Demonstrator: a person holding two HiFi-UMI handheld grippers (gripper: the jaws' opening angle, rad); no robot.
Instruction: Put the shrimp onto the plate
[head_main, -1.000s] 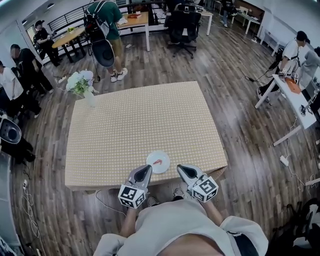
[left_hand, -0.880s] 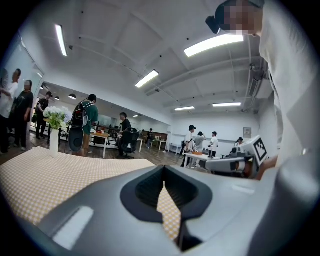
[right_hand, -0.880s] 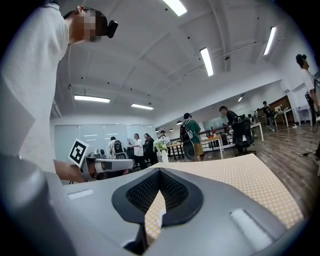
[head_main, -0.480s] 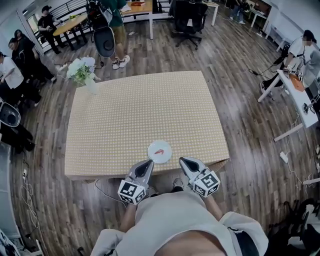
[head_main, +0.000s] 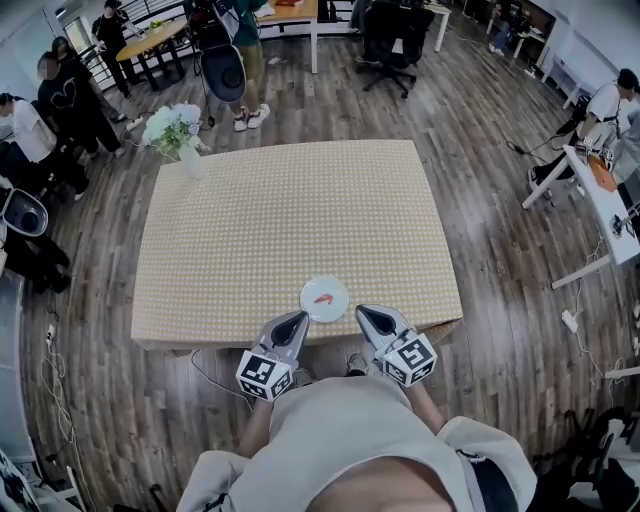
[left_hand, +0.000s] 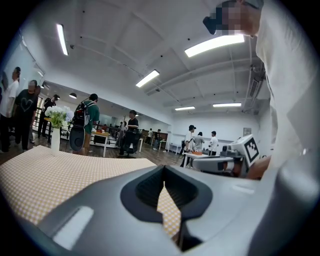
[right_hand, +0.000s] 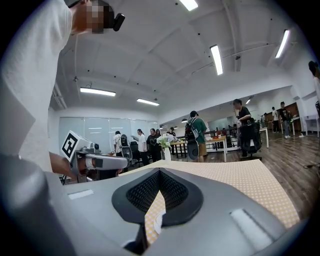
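A small red shrimp (head_main: 323, 297) lies on a white plate (head_main: 337, 307) close to the near edge of the table (head_main: 280, 220), which has a beige checked cloth. My left gripper (head_main: 298, 319) is just left of the plate at the table's edge. My right gripper (head_main: 360, 312) is just right of it. Both are shut with nothing between the jaws. In the left gripper view the jaws (left_hand: 164, 181) meet over the cloth. The right gripper view shows its own jaws (right_hand: 159, 174) closed, with a sliver of the plate's rim (right_hand: 157, 223) below them.
A vase of white flowers (head_main: 178, 132) stands on the table's far left corner. Several people, office chairs (head_main: 385, 40) and other desks (head_main: 600, 200) surround the table on a wooden floor.
The head view has shifted a little, so the table sits higher in the picture. Both grippers stay shut beside the plate. The shrimp has not moved on the plate.
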